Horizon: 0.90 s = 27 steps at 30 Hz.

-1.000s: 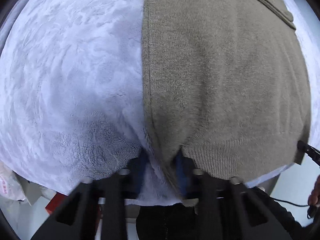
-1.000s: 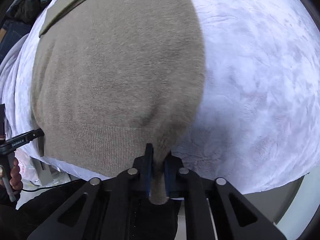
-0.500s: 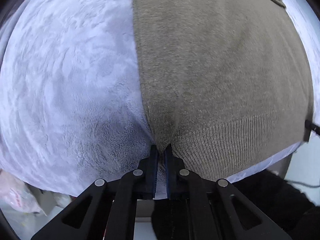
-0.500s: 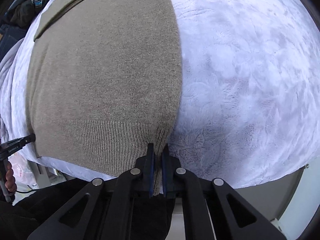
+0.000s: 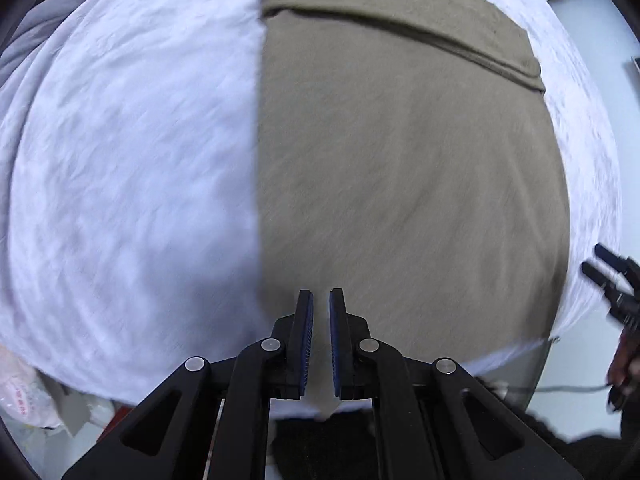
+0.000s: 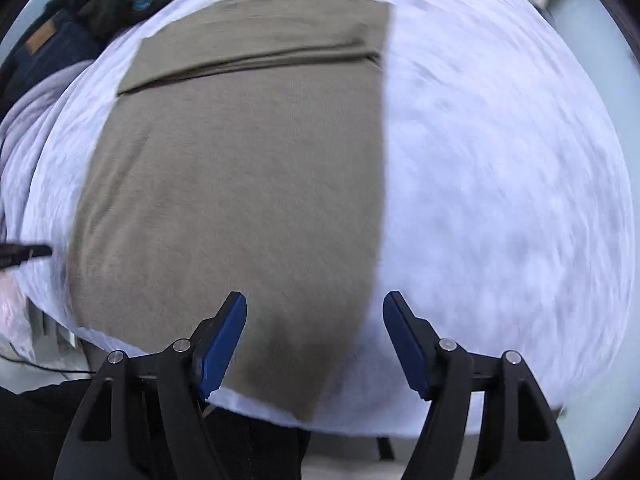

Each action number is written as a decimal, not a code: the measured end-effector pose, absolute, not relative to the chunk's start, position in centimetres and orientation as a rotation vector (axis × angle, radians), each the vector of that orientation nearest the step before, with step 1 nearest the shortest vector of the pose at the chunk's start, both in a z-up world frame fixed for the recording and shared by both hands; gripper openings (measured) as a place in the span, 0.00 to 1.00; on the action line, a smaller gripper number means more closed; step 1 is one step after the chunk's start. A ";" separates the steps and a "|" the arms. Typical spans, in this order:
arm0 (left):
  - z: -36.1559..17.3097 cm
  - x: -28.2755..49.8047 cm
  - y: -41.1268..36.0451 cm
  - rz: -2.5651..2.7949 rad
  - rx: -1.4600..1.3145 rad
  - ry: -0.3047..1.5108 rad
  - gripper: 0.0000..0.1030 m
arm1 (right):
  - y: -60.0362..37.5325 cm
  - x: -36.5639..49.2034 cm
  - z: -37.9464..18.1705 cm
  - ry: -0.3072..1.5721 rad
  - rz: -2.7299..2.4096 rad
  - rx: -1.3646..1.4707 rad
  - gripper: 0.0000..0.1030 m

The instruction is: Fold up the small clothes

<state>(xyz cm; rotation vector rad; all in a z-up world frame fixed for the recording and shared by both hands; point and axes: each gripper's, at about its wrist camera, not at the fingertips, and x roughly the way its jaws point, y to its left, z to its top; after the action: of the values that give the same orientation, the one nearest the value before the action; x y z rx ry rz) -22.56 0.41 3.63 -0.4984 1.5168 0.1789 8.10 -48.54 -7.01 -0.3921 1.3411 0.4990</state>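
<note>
Left wrist view first: the left gripper (image 5: 320, 300) hangs above the bench, its blue-padded fingers (image 5: 306, 332) drawn nearly together with only a thin slit between them and nothing caught in it. Below lies the flat taupe knitted garment (image 5: 400, 168), spread on the fluffy white blanket (image 5: 128, 168) that covers the bench (a soft base, likely there so the cloth does not slide). The garment's left edge runs dead straight up the picture, which reads as a fold line already made, and a doubled band of the same knit lies across its far end. At the right border the right gripper (image 5: 612, 276) shows small and dark, beside a hand (image 5: 622, 364) that carries it.

Over to the right wrist view: that gripper (image 6: 315, 300) is pointing down at the garment's near right corner, and its jaws are opening, blue fingers (image 6: 224, 332) spread wide either side of the corner with no pad on the cloth. The garment (image 6: 240, 184) lies loose and flat, wholly on the blanket (image 6: 500, 184), its right edge just as straight as the left. A heap of dark clothing (image 6: 100, 4) waits at the far left, off the blanket. With both hands clear, the fold looks set down; my guess is the next crease runs crosswise.
</note>
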 end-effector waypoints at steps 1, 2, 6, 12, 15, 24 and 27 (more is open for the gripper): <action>3.0 -20.8 -0.3 0.156 -0.501 1.520 0.08 | -46.4 7.9 -7.9 1.342 0.529 -0.433 0.72; 1.9 -19.3 -1.2 0.131 -0.495 1.536 0.08 | -44.3 7.9 -8.9 1.352 0.565 -0.467 0.72; -3.1 -17.1 -4.3 0.107 -0.363 1.638 0.08 | -39.9 7.0 -13.6 1.434 0.639 -0.581 0.72; -2.4 -19.9 -4.0 0.101 -0.416 1.552 0.09 | -46.4 6.7 -15.8 1.531 0.602 -0.540 0.76; 0.1 -19.7 -3.1 0.082 -0.557 1.524 0.08 | -49.2 7.2 -14.3 1.557 0.580 -0.508 0.76; 2.3 -19.9 -1.7 0.351 -0.546 1.525 0.97 | -48.8 11.0 -10.9 1.483 0.610 -0.506 0.76; 5.0 -20.5 -0.2 0.356 -0.560 1.468 0.97 | -45.4 11.4 -10.3 1.440 0.666 -0.524 0.76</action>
<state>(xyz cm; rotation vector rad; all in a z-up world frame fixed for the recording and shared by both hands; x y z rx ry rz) -20.48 -0.20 5.00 -0.5600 1.4685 0.3557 11.38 -45.41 -10.34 -0.5236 1.4403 0.6659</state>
